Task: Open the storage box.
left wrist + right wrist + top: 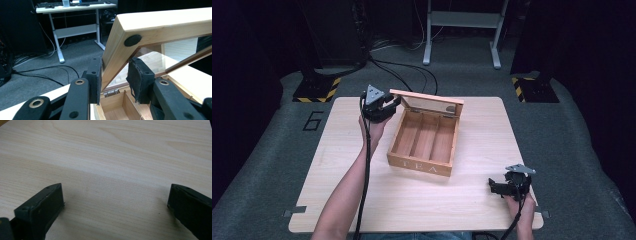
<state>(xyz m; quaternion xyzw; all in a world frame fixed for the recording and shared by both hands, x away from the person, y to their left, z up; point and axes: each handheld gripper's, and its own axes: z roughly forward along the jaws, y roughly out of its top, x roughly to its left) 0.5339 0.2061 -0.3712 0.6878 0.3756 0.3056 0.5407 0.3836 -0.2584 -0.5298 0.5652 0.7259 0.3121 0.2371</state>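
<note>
place: lab-like recording room | floor: grey carpet is lying under the table | stands: hazard-striped bases are flanking it | cables are trailing | background: dark curtains are hanging, a white desk is standing behind

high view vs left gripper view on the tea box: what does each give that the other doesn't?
High view alone: the whole tea box with three bare compartments, lettering on its front wall, and the right gripper open over the table near the front right corner.

Left gripper view alone: black pads pressing both faces of the lid's side frame, a round black bumper, the hinge.

Both: the left gripper on the raised glass-paned lid.
</note>
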